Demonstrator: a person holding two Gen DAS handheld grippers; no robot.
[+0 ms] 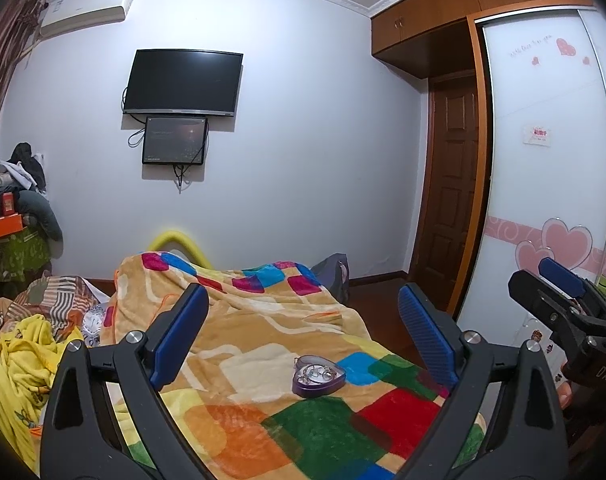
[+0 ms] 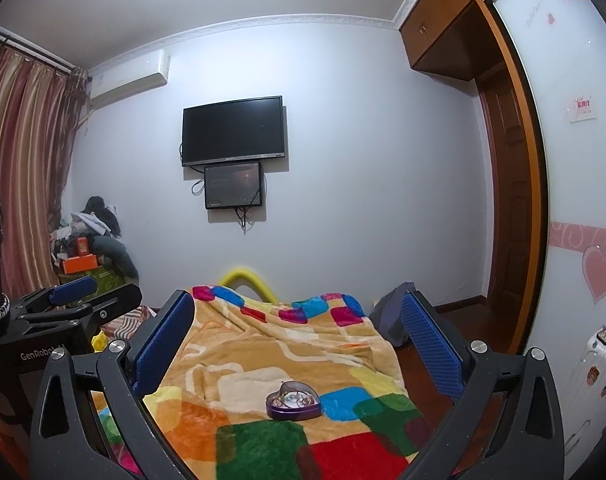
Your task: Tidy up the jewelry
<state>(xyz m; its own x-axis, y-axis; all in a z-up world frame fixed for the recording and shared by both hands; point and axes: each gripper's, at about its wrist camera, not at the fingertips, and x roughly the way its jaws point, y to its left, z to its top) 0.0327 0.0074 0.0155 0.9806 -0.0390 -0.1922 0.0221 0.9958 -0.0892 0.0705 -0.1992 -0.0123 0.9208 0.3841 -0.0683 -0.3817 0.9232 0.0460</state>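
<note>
Both grippers point roughly level over the blanket (image 1: pixel 263 332), side by side. Left gripper (image 1: pixel 303 328): fingers wide apart, nothing btwn them. Right gripper (image 2: pixel 299 336): same, fingers spread, empty. Heart box (image 1: pixel 318 375) w/ jewelry (image 2: pixel 293 399) sits on the blanket near its front edge, below and ahead of both, untouched.

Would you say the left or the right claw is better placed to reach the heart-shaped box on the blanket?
Probably the right claw: the heart-shaped box lies centred between its open fingers, but off-centre for the left claw.
</note>
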